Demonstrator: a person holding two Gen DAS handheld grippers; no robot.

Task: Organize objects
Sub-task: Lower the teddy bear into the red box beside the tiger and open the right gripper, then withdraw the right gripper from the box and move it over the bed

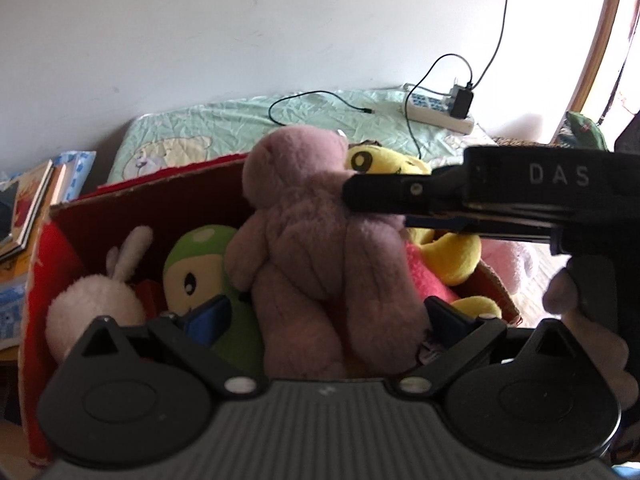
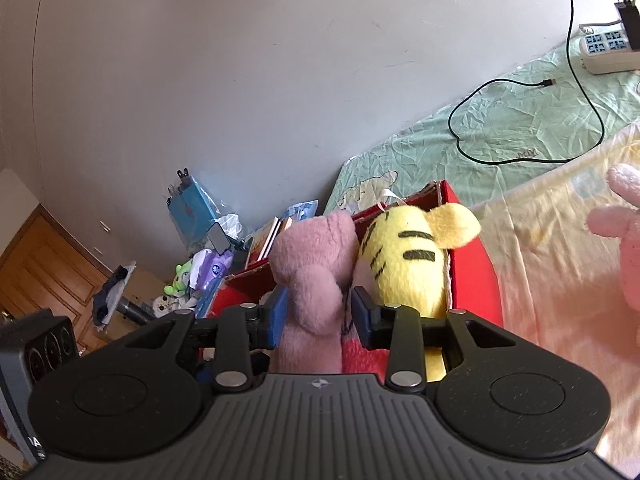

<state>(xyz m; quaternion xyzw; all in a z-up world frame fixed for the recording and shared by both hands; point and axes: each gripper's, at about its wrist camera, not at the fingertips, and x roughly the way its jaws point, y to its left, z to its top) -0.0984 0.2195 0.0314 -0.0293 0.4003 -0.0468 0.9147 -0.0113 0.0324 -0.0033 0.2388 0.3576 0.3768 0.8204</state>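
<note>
A mauve plush bear (image 1: 312, 240) hangs upright over an open red cardboard box (image 1: 140, 196). My right gripper (image 2: 318, 316) is shut on one of the bear's limbs (image 2: 312, 280); in the left wrist view it reaches in from the right (image 1: 356, 196) at the bear's shoulder. My left gripper (image 1: 326, 316) is open, its blue pads (image 1: 208, 316) wide apart on either side of the bear's legs. Inside the box lie a white rabbit plush (image 1: 96, 292), a green plush (image 1: 192, 268) and a yellow striped plush (image 1: 452, 252) (image 2: 408, 264).
The box (image 2: 472, 280) stands on a bed with a green sheet (image 1: 240, 124). A power strip (image 1: 436, 112) and black cable lie at the far end. A pink plush (image 2: 624, 232) lies on the bed to the right. Books (image 1: 32, 200) are stacked left of the box.
</note>
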